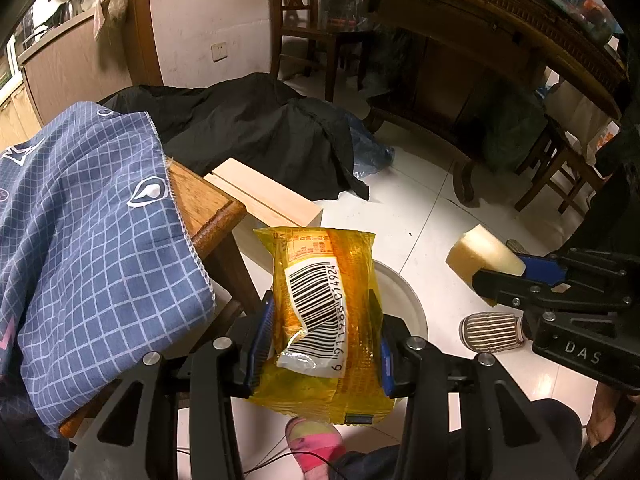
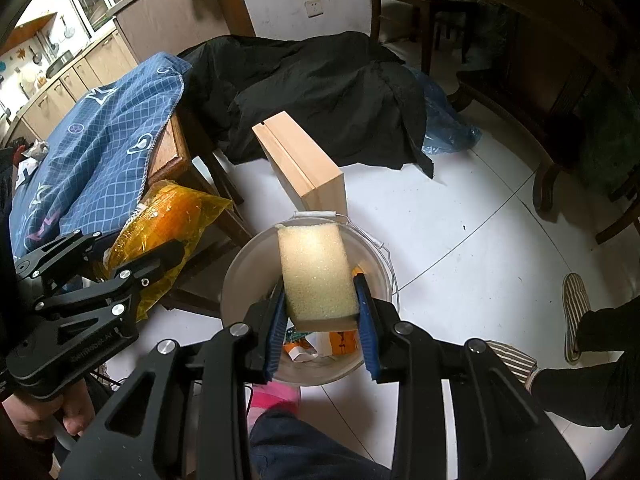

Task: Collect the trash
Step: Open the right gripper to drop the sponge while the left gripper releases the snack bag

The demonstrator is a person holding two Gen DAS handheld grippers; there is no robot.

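Left tongs [image 1: 324, 344]: blue pads clamped on both sides of a crinkly yellow-orange plastic snack wrapper [image 1: 324, 320] with a white barcode label, jaws part-way apart at wrapper width. Wrapper is off the floor, up in the air beside the corner of the brown wooden surface [image 1: 208, 208], partly over the bucket rim in the left wrist view.

Right tongs [image 2: 322, 312]: pinched narrow on a pale yellow foam sponge block [image 2: 316, 272], pads pressing its two sides. Sponge hangs directly above the mouth of the round white plastic bucket [image 2: 240, 264], not touching it.

Bucket stands on the white tiled floor [image 2: 460, 240], just beside the surface leg. Inside it: orange-and-white packaging scraps [image 2: 320, 344], details unclear.

Blue grid-pattern cloth [image 1: 88, 220] drapes over the surface. Light wooden box [image 2: 304, 164] stands on the floor just behind the bucket; black fabric heap [image 2: 320, 92] behind that.
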